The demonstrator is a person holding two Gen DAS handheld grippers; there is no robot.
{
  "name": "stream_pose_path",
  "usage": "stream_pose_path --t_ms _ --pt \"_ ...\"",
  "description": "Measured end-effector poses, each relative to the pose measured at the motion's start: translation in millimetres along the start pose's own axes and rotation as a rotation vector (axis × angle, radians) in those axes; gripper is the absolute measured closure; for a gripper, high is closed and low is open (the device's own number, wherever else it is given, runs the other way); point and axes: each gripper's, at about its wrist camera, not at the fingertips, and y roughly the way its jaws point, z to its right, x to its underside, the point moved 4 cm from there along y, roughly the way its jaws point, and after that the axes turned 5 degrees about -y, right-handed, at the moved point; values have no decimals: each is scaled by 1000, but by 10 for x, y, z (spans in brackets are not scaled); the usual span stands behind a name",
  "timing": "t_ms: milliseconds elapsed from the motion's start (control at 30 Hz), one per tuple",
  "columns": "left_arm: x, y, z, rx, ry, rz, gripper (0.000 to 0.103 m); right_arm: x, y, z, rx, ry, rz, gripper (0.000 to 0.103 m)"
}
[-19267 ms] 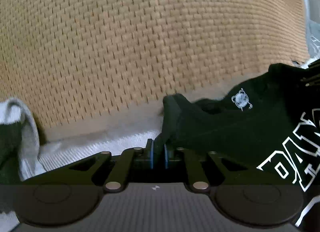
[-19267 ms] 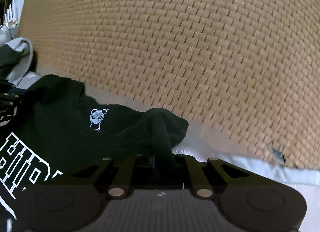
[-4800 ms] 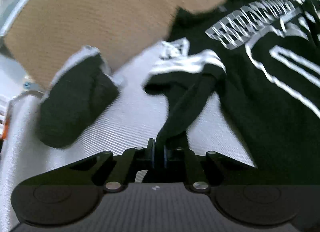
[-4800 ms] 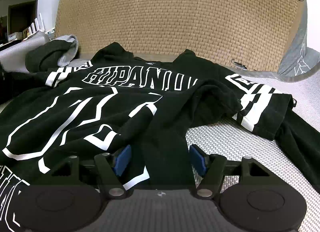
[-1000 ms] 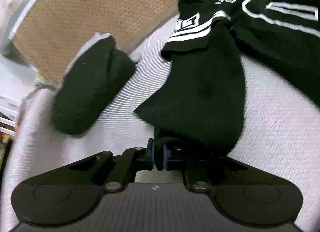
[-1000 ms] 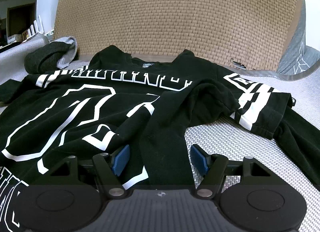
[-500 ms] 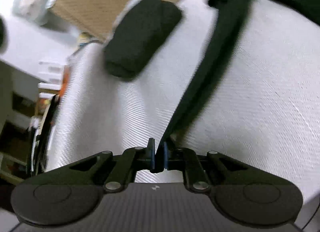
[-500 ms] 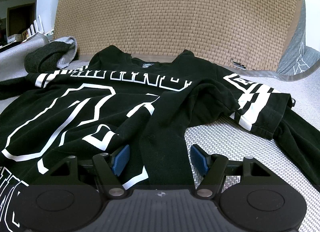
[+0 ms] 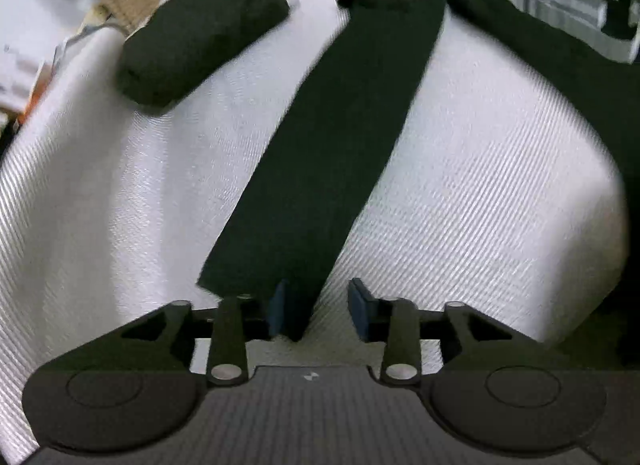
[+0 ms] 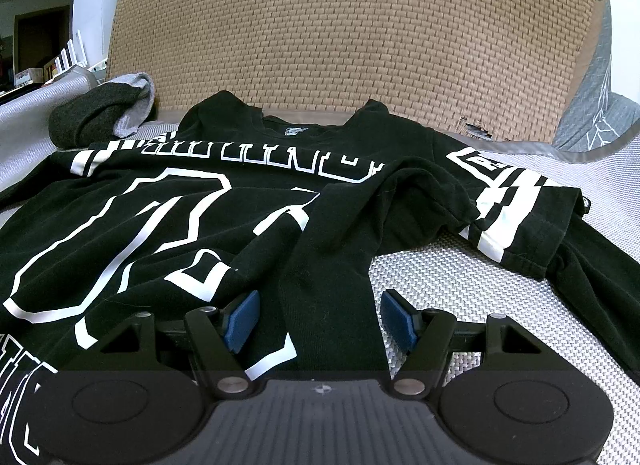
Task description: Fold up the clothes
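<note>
Left wrist view: the left gripper (image 9: 316,309) jaws are opening, the long black sleeve (image 9: 340,145) lying loose between them. Right gripper (image 10: 318,321) jaws stand wide, pinching nothing, over the black shirt (image 10: 168,201) spread ahead. No fold made yet.

A second ago my left tool (image 9: 316,313) was clamped on the cuff of the jersey's (image 10: 168,209) long black sleeve (image 9: 340,153), which lay bunched near the body. Now I see that sleeve drawn out straight across the white woven bed cover (image 9: 480,193). The left tool's jaws are opening, with the cuff loose between them, against the left pad (image 9: 277,307) only.
</note>
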Motion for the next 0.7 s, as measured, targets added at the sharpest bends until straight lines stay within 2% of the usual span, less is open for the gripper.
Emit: stream_pose_path --t_ms 133,267,400,467,567,700 --pt "-300 -145 -179 55 -108 112 56 0 -1 -6 0 1 0 32" --pt "-700 -238 -120 36 -163 206 52 -3 -4 -24 8 -6 -2 32" --pt "-1206 -232 221 54 -116 257 45 -15 -41 -47 36 -18 9 32" --pt "-1418 -190 392 71 -84 263 45 -27 -128 -70 76 -27 60 32" --pt "-1746 -31 676 112 -38 265 45 -52 -244 -55 69 -12 132 33" --pt "-2092 272 1028 145 38 238 45 -111 -332 75 70 81 198 33"
